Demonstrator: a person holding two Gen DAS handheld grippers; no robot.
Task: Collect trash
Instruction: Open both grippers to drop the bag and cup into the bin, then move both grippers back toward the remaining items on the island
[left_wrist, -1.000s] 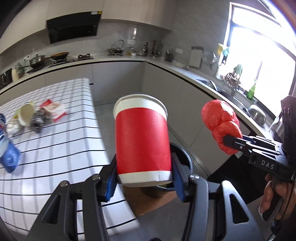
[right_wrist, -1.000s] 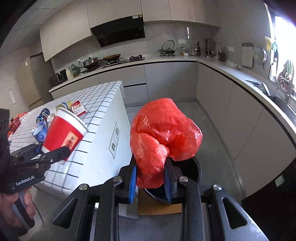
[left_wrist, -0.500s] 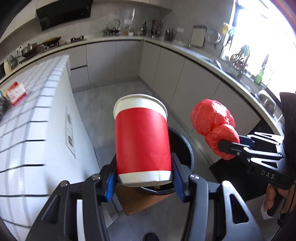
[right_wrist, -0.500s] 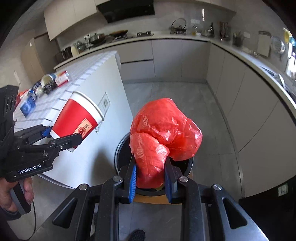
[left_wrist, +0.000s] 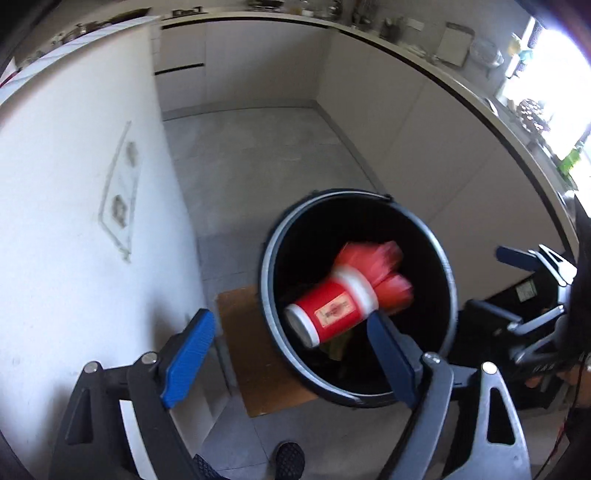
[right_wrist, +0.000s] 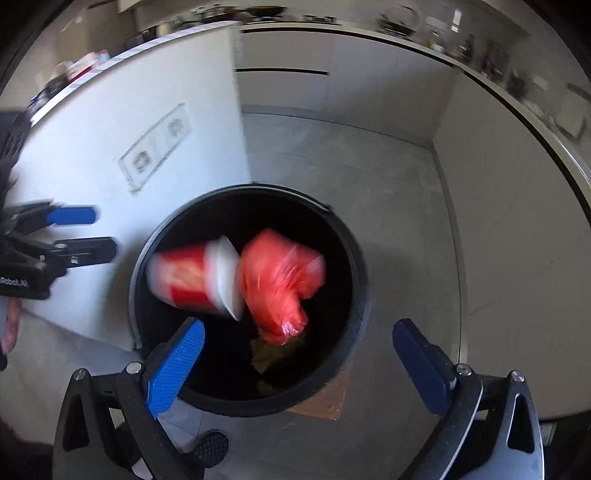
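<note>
A black round bin (left_wrist: 267, 280) (right_wrist: 364, 280) stands on the floor below both grippers. A red paper cup with white rims (left_wrist: 328, 314) (right_wrist: 192, 280) is falling sideways into it, blurred. Beside it a crumpled red plastic bag (left_wrist: 391, 273) (right_wrist: 280, 284) drops into the bin too. My left gripper (left_wrist: 291, 354) hangs over the bin's near rim, its jaws opening with nothing between the pads. My right gripper (right_wrist: 299, 365) is over the bin as well, jaws opening wide and empty. Each gripper shows at the other view's edge: left gripper (right_wrist: 79, 232), right gripper (left_wrist: 517, 284).
A white island wall (left_wrist: 74, 221) with a socket plate (left_wrist: 118, 192) rises left of the bin. Brown cardboard (left_wrist: 251, 354) lies under the bin on the grey tile floor (left_wrist: 266, 155). Pale cabinets (right_wrist: 509, 206) run along the right. A person's shoe (left_wrist: 290, 461) shows at the bottom.
Both grippers sank toward the bin and tilted down. The left let go of the red cup and the right let go of the red bag; both things now fall into the bin.
</note>
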